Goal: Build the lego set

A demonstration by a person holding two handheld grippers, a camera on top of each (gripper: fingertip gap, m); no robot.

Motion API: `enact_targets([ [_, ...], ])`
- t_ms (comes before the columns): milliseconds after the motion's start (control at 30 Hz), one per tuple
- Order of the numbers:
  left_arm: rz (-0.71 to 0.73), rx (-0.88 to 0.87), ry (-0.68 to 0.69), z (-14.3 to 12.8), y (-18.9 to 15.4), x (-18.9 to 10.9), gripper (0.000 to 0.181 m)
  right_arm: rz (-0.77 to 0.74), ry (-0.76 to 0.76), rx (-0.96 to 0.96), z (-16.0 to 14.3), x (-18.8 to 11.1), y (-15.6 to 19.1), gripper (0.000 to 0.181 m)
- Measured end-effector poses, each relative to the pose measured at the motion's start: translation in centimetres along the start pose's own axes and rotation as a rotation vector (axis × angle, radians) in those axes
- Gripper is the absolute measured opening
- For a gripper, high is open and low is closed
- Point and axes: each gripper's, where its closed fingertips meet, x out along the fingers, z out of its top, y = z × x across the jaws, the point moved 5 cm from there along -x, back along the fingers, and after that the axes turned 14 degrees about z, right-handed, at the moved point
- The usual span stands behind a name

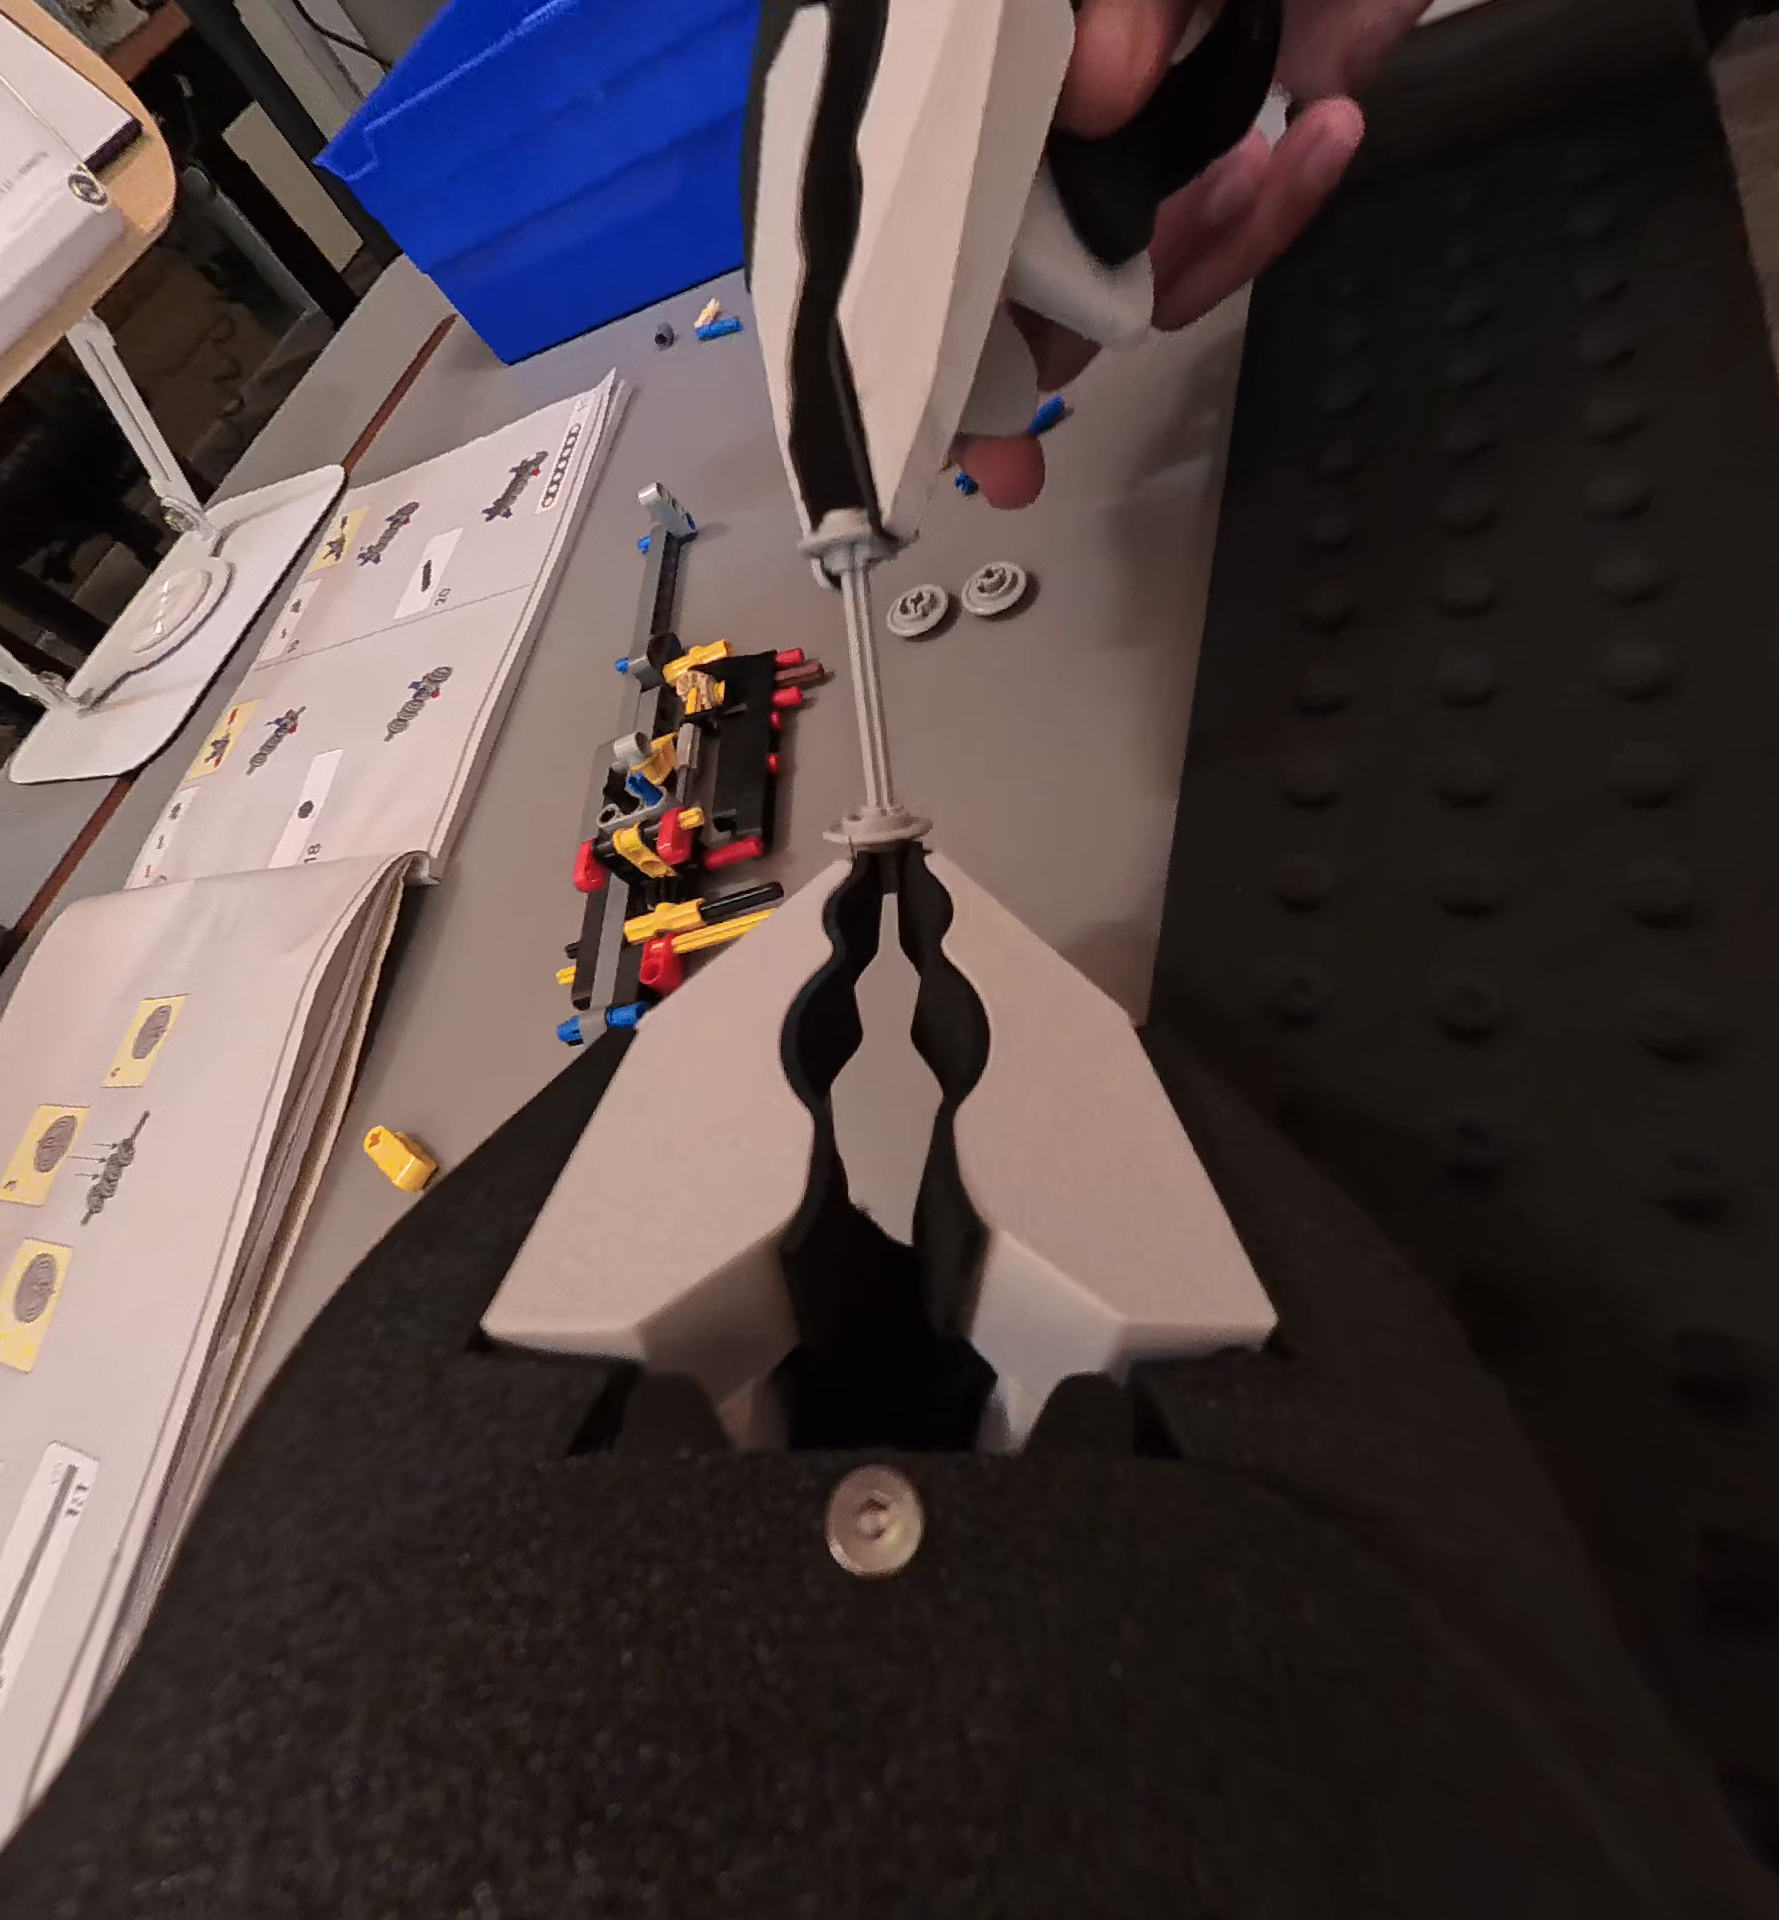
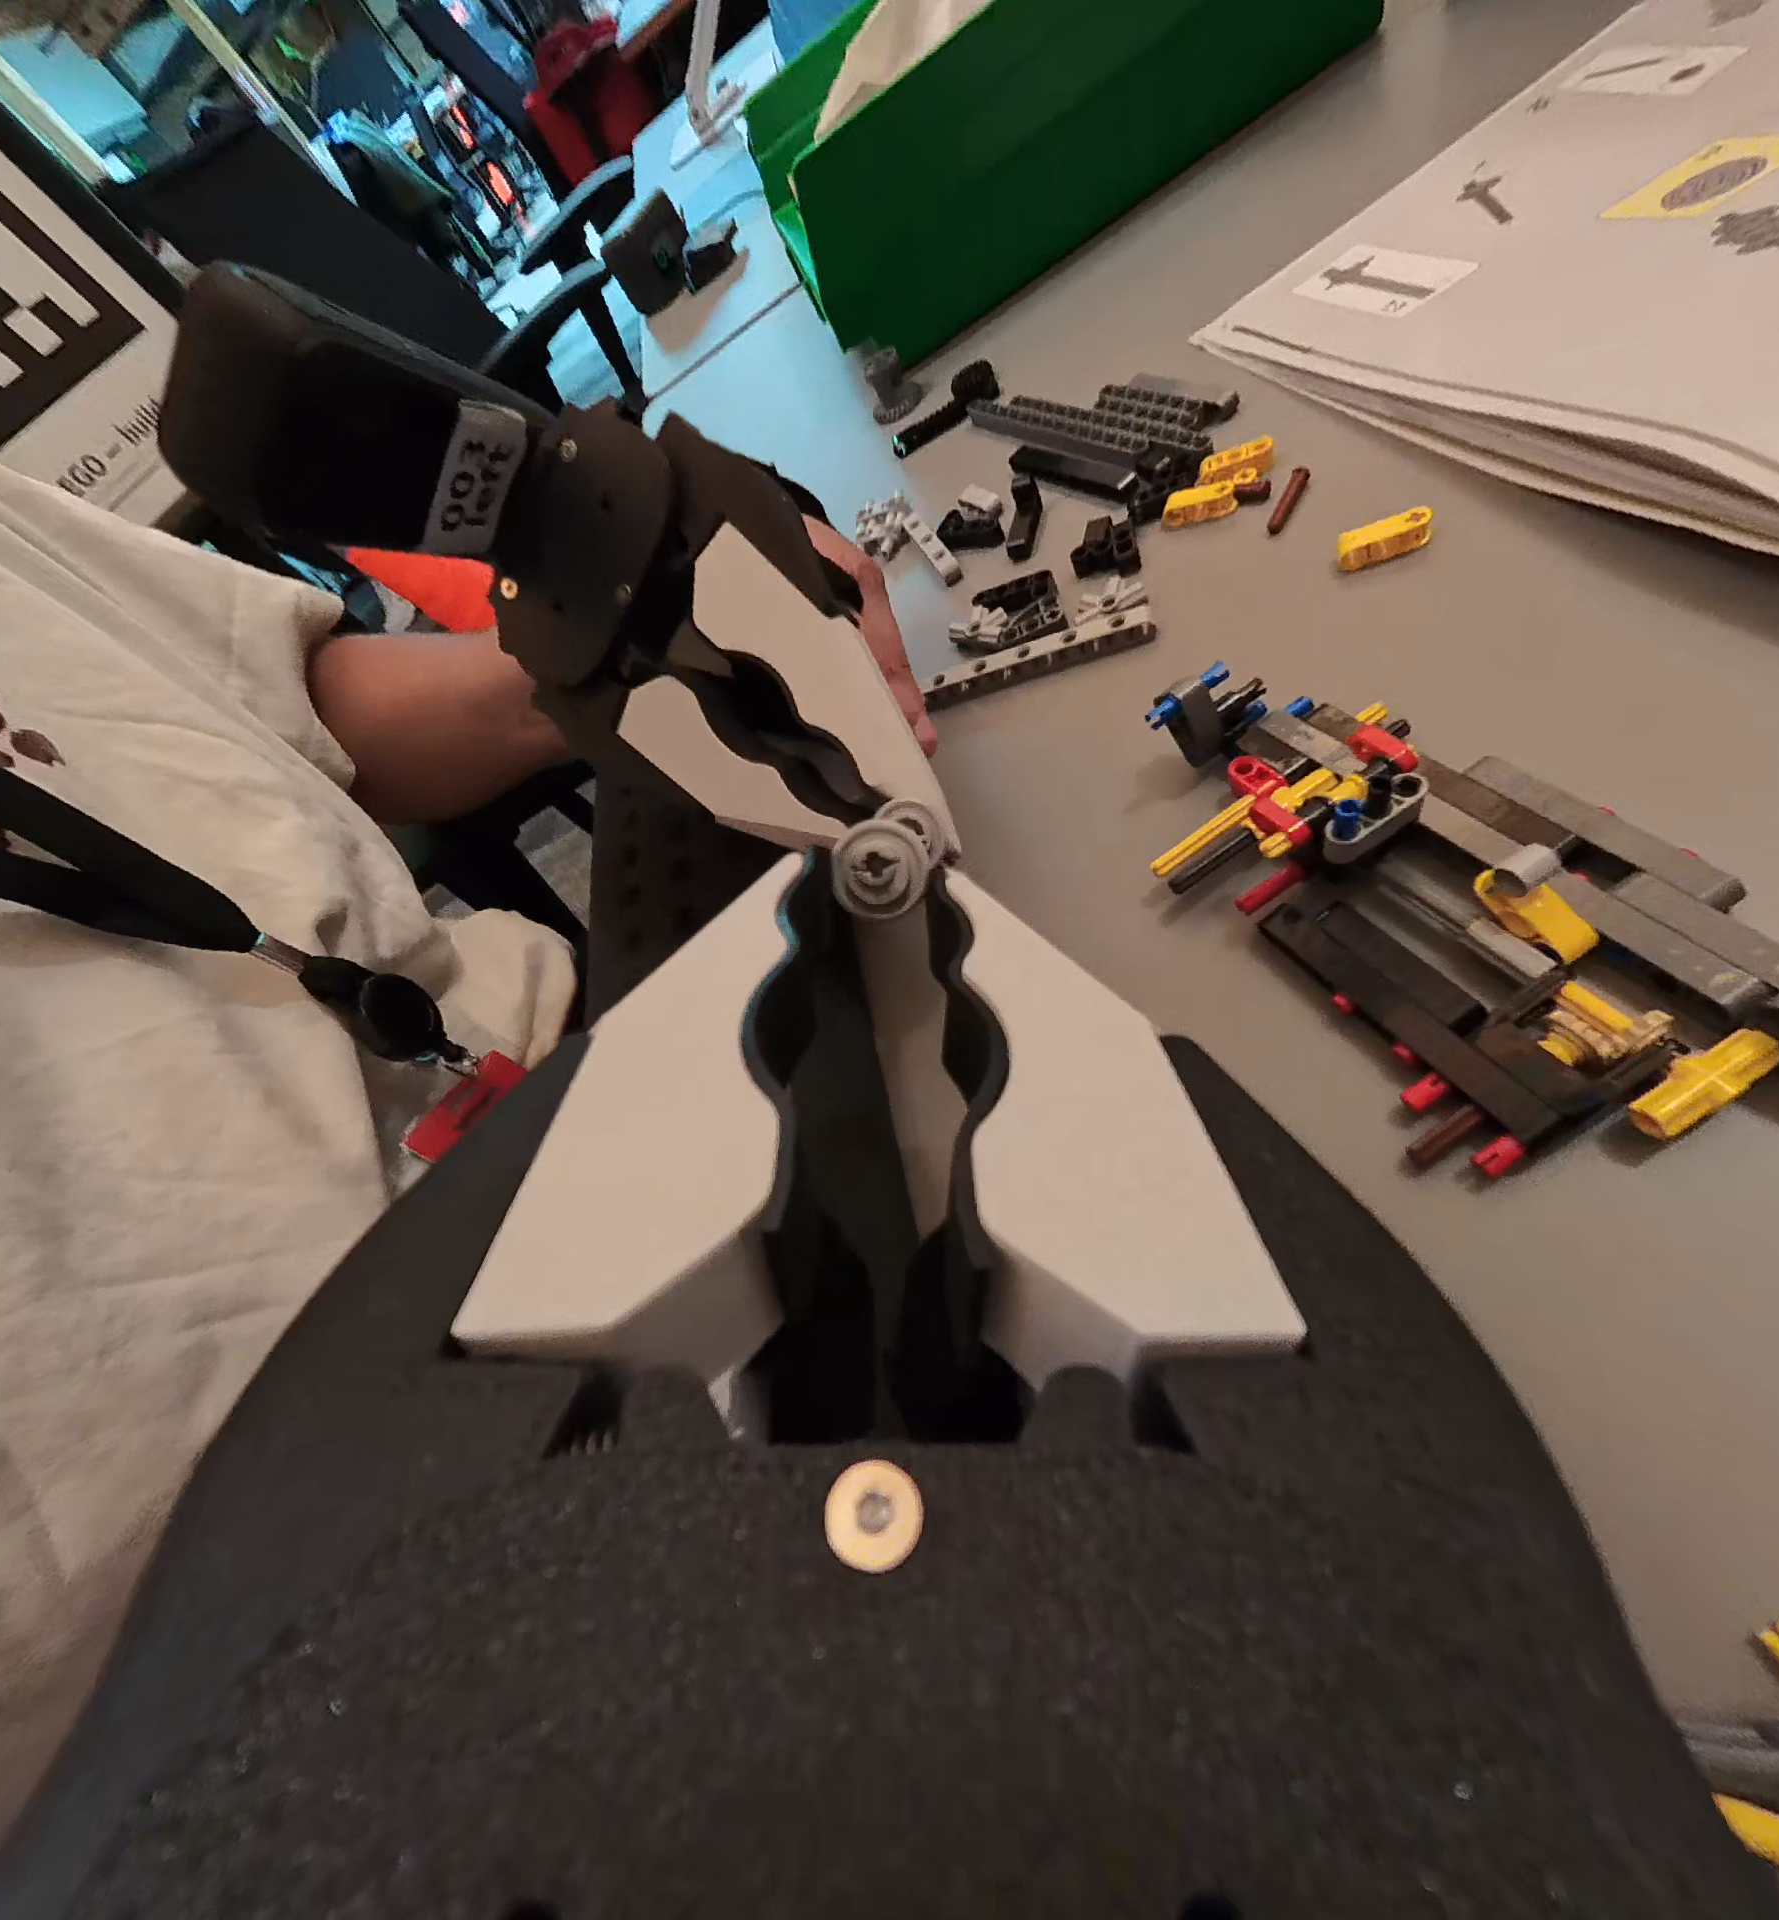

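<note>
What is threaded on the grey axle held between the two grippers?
The grey axle carries one grey disc at the left hand-held gripper and another at the right; its ends are hidden.

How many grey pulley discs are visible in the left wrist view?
4. Two loose discs lie side by side on the table, first and second. Two sit on the grey axle: one at the left hand-held gripper, one at the right hand-held gripper.

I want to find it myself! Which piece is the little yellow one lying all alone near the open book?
Start at the open instruction booklet on the grey table. Just past its right edge lies the small yellow piece, by itself. The other yellow parts are clipped into the half-built model farther up the table; this one touches nothing.
</note>
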Motion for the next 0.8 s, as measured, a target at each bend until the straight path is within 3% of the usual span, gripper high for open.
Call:
enact_targets([
  [800, -0.015, 0.126, 0.059, -0.7, -1.2, 0.3, 0.002, -0.001, 0.135, 0.028, -1.6, 0.5, -0.6, 0.018],
])
